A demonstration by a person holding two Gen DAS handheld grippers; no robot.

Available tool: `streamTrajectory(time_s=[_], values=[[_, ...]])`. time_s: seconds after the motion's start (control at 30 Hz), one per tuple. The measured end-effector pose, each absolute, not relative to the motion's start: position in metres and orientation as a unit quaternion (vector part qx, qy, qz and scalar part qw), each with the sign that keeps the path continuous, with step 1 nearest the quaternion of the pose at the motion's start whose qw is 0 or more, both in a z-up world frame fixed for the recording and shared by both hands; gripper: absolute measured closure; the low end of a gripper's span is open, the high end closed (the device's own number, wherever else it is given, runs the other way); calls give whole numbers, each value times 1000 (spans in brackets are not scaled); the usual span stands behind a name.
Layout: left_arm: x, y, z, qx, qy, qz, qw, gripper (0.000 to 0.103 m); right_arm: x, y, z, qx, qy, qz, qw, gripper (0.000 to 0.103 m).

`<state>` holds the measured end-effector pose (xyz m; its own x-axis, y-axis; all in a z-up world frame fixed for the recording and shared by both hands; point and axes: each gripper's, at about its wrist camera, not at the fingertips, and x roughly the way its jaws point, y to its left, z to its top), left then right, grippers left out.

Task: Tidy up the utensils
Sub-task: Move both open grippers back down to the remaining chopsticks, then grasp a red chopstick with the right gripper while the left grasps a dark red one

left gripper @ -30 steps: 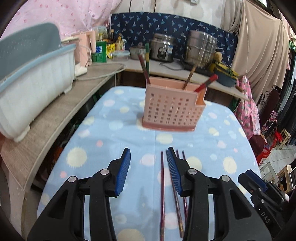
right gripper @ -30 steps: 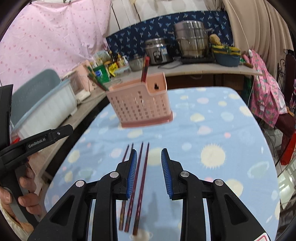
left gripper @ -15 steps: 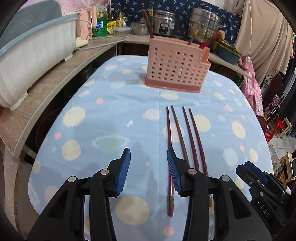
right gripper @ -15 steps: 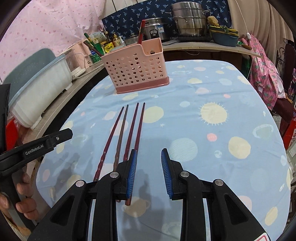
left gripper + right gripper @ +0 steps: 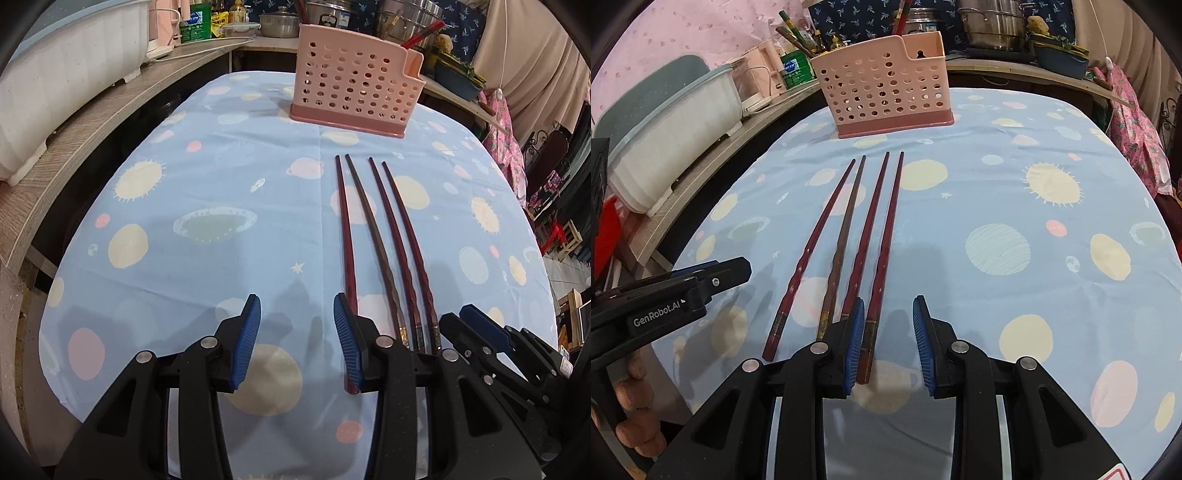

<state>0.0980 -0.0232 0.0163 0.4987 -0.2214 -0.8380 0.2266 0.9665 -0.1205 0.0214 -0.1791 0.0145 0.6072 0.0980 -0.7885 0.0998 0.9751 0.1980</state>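
Chopsticks, four slender dark-red lacquered sticks (image 5: 866,236), lie side by side on the pale blue planet-print tablecloth (image 5: 1015,206), fanned slightly, long axes running from lower centre of the right wrist frame up toward the pink perforated plastic utensil holder (image 5: 886,88) at top centre. Thick butt ends sit nearest the grippers, thin tips point at the holder.

Right gripper (image 5: 888,341): jaws apart, nothing clamped. The rightmost stick's butt end lies in the gap, close beside the left-hand pad; whether it touches cannot be told. Stick axis runs along the fingers, so a closing pinch would fall across its width.

Left gripper (image 5: 297,341): jaws apart, empty. In its frame the leftmost stick (image 5: 345,236) passes just outside the right-hand pad, not between the pads; the other three lie further right.

Judgement: right hand is better lined up for a first pick; left needs a sideways shift toward frame right.
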Motion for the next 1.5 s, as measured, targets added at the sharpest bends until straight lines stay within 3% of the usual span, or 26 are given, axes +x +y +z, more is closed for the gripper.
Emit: streamTrajectory(time_s=[0.43,0.7,0.87,1.5], values=[[96,-20,8,3,495,-128,859,64,32,-172,4,86,449,-4,889,80],[92,-25,6,8,497,-134,858,63,26,-175,3,76,448,-13,891,96],[88,-28,6,9,496,-139,857,54,18,-180,3,80,446,-15,891,96],[75,-48,-10,28,511,-157,845,54,-14,-189,4,94,446,-26,890,96]])
